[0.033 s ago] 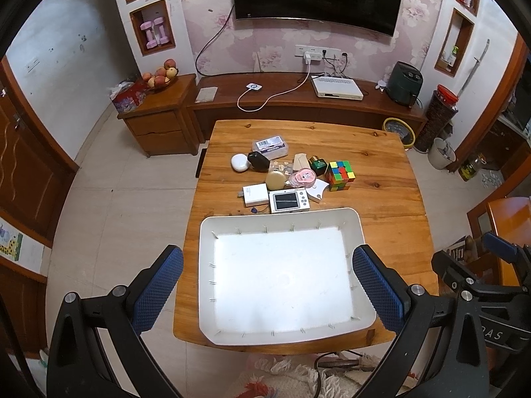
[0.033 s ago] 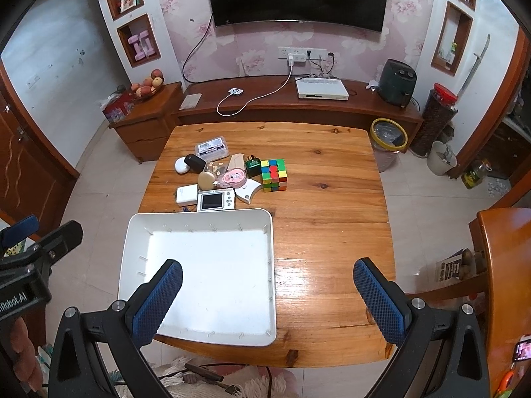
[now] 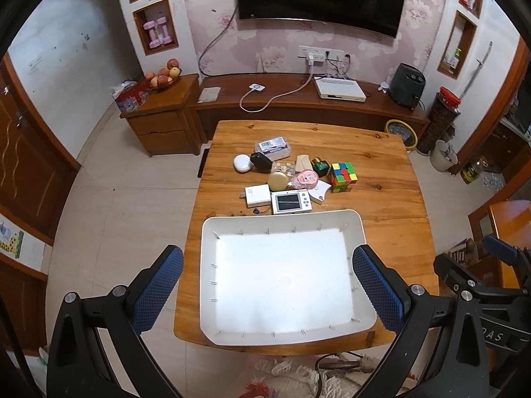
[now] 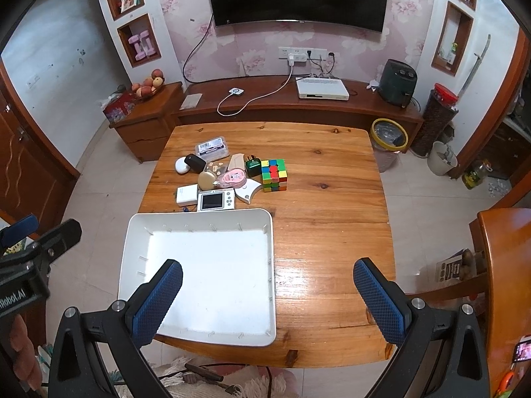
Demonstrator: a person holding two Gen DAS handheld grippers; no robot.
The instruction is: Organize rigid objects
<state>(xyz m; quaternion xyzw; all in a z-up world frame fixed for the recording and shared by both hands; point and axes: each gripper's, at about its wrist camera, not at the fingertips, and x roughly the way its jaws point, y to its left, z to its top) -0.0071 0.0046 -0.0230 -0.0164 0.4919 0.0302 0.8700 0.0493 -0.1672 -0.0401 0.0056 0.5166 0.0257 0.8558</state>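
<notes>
Both jaws stand wide and hold nothing: the left gripper [image 3: 267, 292] hangs above the white tray [image 3: 360, 232], and the right gripper [image 4: 267, 293] hangs above the worktop [image 4: 332, 225], its left finger over the tray [image 4: 199, 220] and its right finger near the right edge. The tray is bare inside and sits at the near edge of the worktop [image 3: 391, 219], toward the left corner.

Beyond the tray's far rim the things lie in one cluster, left of the worktop's middle. A small camera [image 3: 291, 201] lies just beside the far rim, screen up, with a white box [image 3: 257, 195] touching its left side and a white curved piece [image 3: 319, 191] at its right. Behind these sit a tan disc [image 3: 278, 181] and a pink tape case [image 3: 306, 178]. A colour cube [image 3: 342, 176] stands at the cluster's right end, a green bottle [image 3: 320, 165] just beside it. Farther back are a white oval case [image 3: 242, 163], a black piece [image 3: 261, 162] touching it, and a clear box [image 3: 272, 147] nearest the far edge.

The right gripper's frame [image 3: 481, 285] shows off the worktop's right edge in the left view; the left one [image 4: 30, 258] shows off the left edge in the right view.
</notes>
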